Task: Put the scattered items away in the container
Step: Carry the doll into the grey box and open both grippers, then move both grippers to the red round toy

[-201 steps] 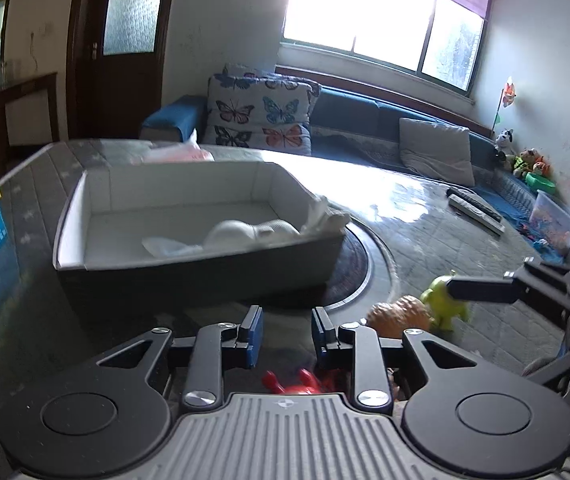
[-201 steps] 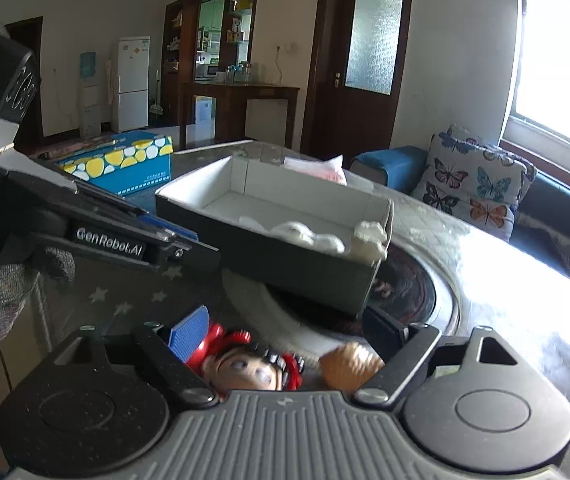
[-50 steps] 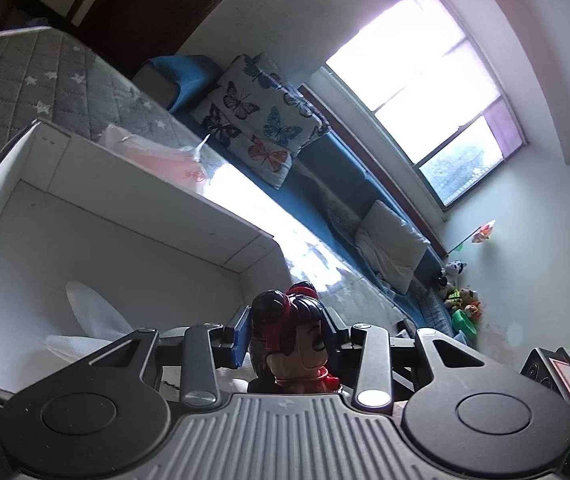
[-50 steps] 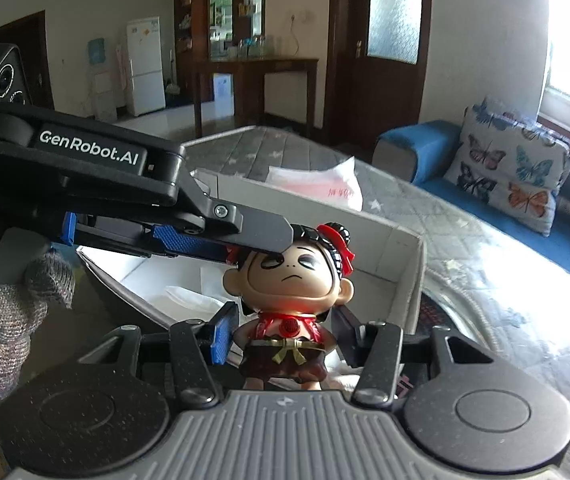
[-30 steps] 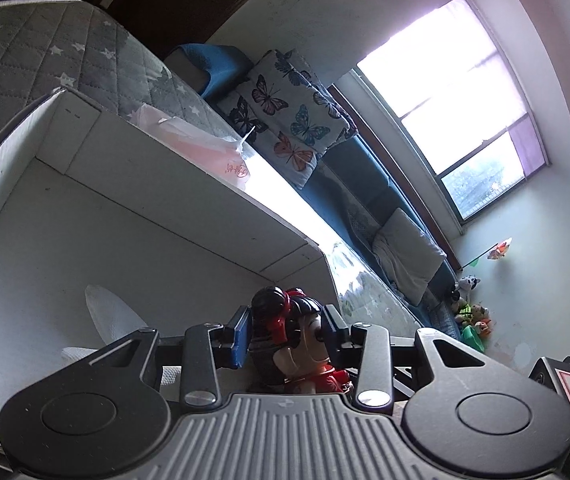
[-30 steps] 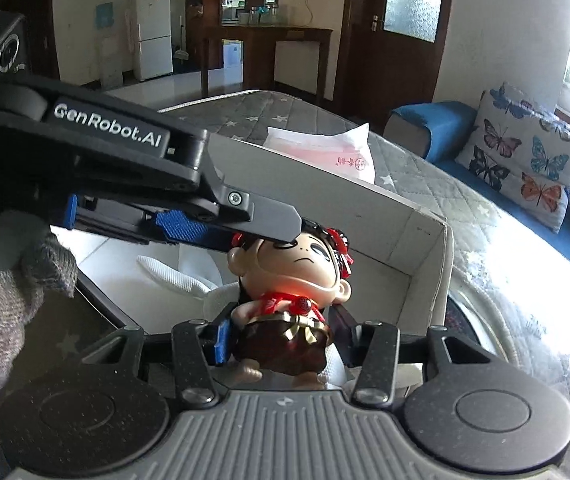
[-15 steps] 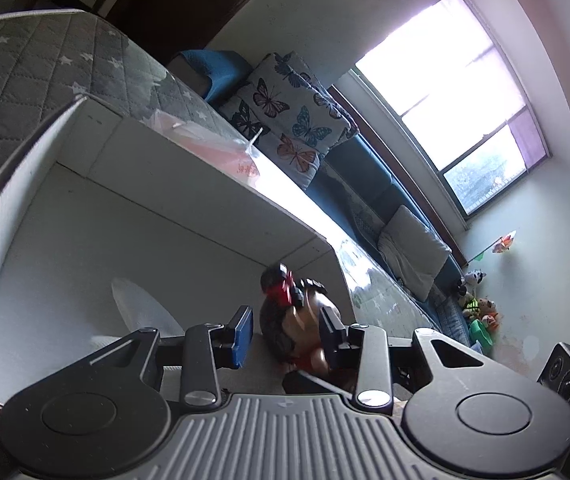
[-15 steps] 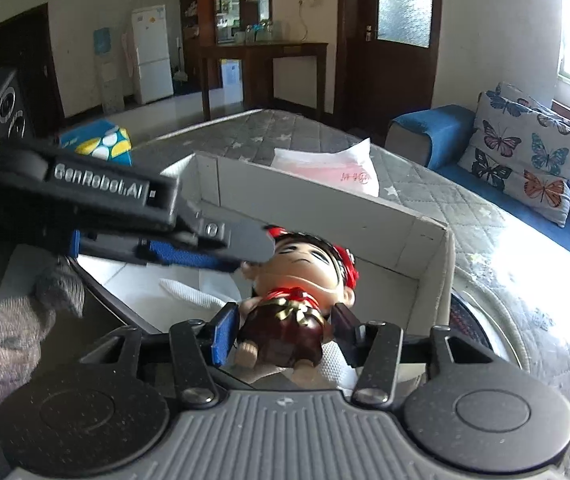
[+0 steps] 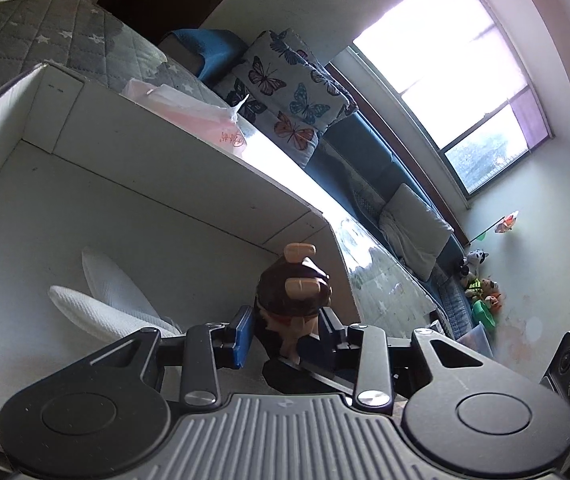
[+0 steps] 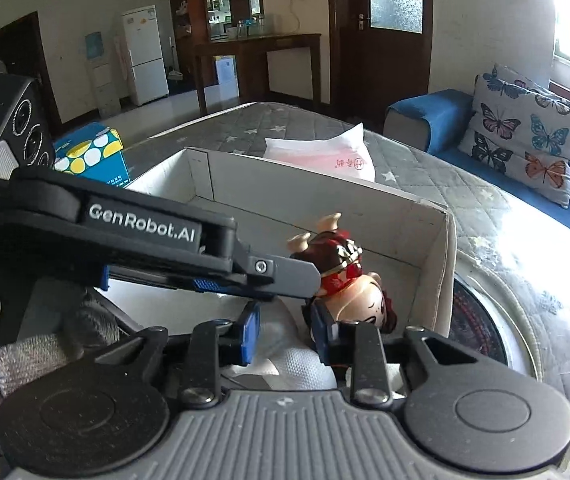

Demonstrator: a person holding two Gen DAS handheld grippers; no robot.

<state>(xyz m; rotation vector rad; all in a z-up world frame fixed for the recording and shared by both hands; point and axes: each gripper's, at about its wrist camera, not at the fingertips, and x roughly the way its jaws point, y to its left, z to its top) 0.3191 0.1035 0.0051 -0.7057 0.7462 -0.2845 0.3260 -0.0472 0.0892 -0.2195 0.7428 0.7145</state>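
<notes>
Figurine (image 10: pixel 345 280) lies upside down inside white box (image 10: pixel 317 196), feet up, by its right end wall. Left gripper (image 9: pixel 285 332) jaws apart, flanking its head, not clamping. Right gripper (image 10: pixel 285 330) open, figurine just beside right finger.

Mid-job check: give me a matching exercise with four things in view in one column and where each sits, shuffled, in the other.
Things:
1. figurine
2. pink bag
3. butterfly cushion
4. white pad

Places:
A. on the sofa
B. upside down in the box, feet up
C. on the table behind the box
D. lying flat on the box floor

Pairs: 1-B, 2-C, 3-A, 4-D
</notes>
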